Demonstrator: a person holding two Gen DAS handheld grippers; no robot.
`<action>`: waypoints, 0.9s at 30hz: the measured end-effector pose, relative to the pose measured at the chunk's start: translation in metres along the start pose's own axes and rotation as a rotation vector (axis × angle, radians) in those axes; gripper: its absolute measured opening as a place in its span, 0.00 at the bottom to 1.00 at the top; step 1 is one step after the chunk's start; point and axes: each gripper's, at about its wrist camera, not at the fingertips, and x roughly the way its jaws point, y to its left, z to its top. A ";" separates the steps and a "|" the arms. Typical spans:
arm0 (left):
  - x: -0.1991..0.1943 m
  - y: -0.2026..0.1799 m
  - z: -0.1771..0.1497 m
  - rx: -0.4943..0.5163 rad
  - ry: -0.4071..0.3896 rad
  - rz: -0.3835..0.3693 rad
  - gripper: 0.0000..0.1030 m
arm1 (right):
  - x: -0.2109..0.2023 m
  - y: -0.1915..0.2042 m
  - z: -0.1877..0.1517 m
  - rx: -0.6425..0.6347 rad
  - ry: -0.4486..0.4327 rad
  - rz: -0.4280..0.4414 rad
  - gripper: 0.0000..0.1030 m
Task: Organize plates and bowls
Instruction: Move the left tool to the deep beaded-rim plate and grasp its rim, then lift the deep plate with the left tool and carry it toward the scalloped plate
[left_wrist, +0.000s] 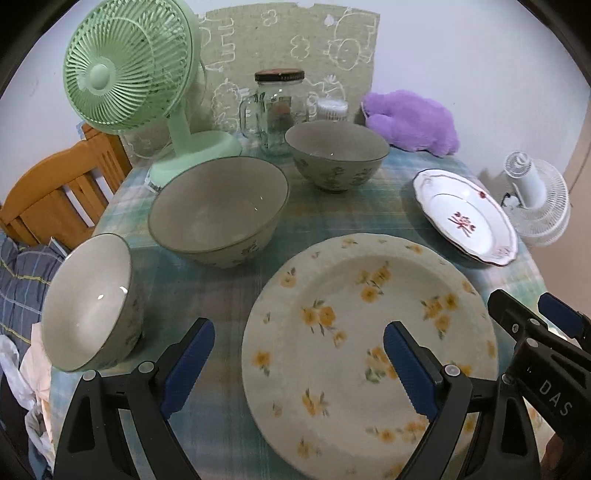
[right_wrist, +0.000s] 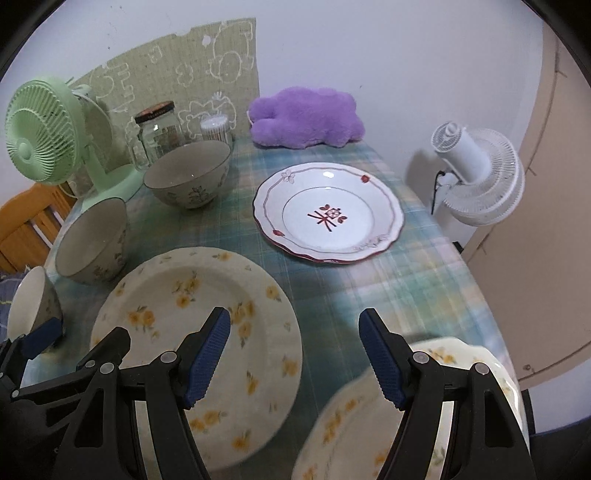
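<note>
A large cream plate with yellow flowers (left_wrist: 369, 332) (right_wrist: 195, 332) lies on the checked cloth just under both grippers. My left gripper (left_wrist: 299, 369) hangs open above its left rim, holding nothing. My right gripper (right_wrist: 295, 358) (left_wrist: 535, 314) is open too, over the gap between that plate and a second yellow-flowered plate (right_wrist: 343, 417), which is partly hidden at the front right. A white plate with a red motif (right_wrist: 328, 214) (left_wrist: 465, 218) sits further back. Three grey floral bowls stand on the left: a near one (left_wrist: 88, 302), a big middle one (left_wrist: 218, 206) and a far one (left_wrist: 336, 155).
A green desk fan (left_wrist: 129, 66) and a lidded glass jar mug (left_wrist: 277, 110) stand at the back left. A purple plush toy (right_wrist: 306, 118) lies at the back. A white fan (right_wrist: 476, 173) stands off the table's right edge, and a wooden chair (left_wrist: 55, 192) stands at the left.
</note>
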 end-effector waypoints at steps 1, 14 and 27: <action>0.006 0.000 0.001 -0.008 0.010 0.002 0.91 | 0.008 0.000 0.002 -0.004 0.009 0.002 0.73; 0.047 0.000 -0.001 -0.021 0.117 0.026 0.78 | 0.061 0.009 0.003 -0.031 0.103 0.059 0.66; 0.048 0.001 -0.001 0.003 0.124 0.009 0.75 | 0.070 0.020 0.000 -0.039 0.159 0.064 0.54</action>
